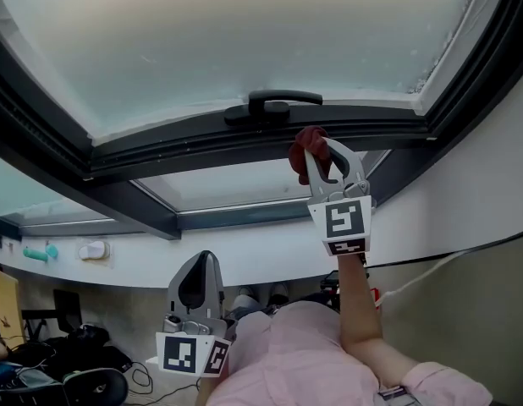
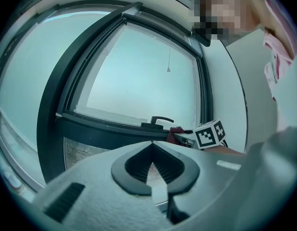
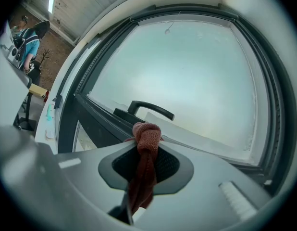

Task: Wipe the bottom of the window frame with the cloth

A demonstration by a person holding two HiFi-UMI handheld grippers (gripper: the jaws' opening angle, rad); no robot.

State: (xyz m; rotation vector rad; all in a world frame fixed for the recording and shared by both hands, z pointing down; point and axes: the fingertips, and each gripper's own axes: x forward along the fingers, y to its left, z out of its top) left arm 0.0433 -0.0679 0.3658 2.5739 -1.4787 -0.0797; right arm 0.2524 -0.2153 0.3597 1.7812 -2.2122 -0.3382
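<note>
A dark red cloth is pinched in my right gripper, bunched at the jaw tips. It is held up against the dark bottom rail of the window frame, just right of and below the black window handle. The same cloth shows small and far off in the left gripper view. My left gripper hangs low, well below the frame, jaws together with nothing between them.
The frosted pane fills the space above the rail. A white sill runs below, with a white knob and a teal object at its left. A white cable crosses the right wall. Dark clutter lies on the floor.
</note>
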